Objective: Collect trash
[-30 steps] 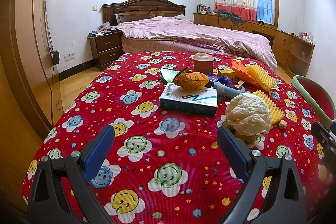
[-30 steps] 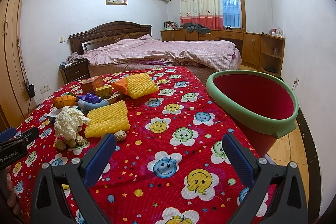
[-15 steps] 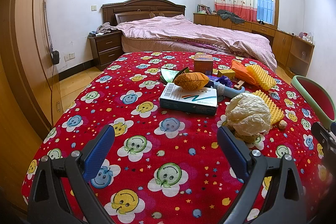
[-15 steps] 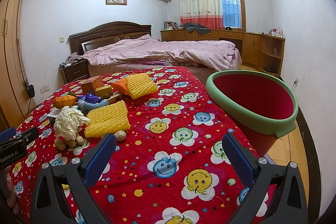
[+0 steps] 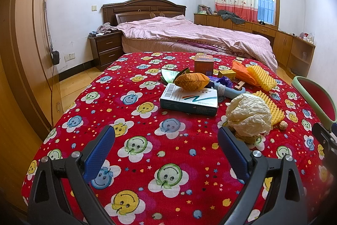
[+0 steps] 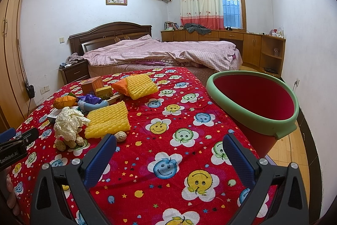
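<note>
I judge nothing collected yet: both my left gripper (image 5: 166, 140) and right gripper (image 6: 169, 147) gape wide and empty, the trash pile (image 6: 92, 111) lies at ten o'clock, the bin (image 6: 252, 107) at two looks bare.

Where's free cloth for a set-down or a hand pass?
Free: the cloth between the foam sheet and the bin, and the strip left of the pill box. Crowded: around the paper wad and back to the brown box.
</note>
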A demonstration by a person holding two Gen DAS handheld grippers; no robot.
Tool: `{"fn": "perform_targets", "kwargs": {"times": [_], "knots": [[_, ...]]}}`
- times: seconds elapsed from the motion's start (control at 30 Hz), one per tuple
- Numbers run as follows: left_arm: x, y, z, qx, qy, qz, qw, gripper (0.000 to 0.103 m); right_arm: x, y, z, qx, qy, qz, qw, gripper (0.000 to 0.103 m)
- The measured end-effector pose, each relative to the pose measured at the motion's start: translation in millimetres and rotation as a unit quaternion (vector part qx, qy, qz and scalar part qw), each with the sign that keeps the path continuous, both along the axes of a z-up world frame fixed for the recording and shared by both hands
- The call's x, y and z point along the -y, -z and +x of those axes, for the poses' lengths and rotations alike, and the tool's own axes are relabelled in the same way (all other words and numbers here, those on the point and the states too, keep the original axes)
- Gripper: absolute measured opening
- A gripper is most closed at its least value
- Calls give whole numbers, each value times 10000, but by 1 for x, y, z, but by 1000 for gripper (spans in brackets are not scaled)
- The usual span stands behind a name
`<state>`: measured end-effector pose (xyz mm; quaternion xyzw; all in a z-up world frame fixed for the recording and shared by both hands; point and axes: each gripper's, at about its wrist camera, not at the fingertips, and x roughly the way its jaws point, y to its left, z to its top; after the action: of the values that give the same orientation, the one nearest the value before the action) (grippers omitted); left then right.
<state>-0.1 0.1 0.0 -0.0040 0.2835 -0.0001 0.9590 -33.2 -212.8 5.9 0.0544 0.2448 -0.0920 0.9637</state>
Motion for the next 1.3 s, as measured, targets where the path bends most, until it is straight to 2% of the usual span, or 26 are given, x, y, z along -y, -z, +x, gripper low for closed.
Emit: {"fn": "perform_targets", "kwargs": {"times": [0.5, 0.77, 1.0, 1.23, 1.3], "knots": [[1, -1, 8, -182, 136, 10, 9997, 98, 2, 0, 4, -115, -88, 20, 9999, 103], [6, -16, 38, -433, 323, -22, 9985, 97, 0, -14, 25, -362, -413, 2, 9985, 103], [17, -25, 77, -630, 450, 58, 9970, 97, 20, -41, 63, -521, -555, 466, 9960, 103], [29, -19, 121, -992, 599, 64, 9932, 87, 27, -44, 112, -821, -743, 593, 9921, 103], [31, -16, 128, -1082, 634, 37, 9921, 79, 26, -40, 130, -987, -840, 647, 9895, 103]]}}
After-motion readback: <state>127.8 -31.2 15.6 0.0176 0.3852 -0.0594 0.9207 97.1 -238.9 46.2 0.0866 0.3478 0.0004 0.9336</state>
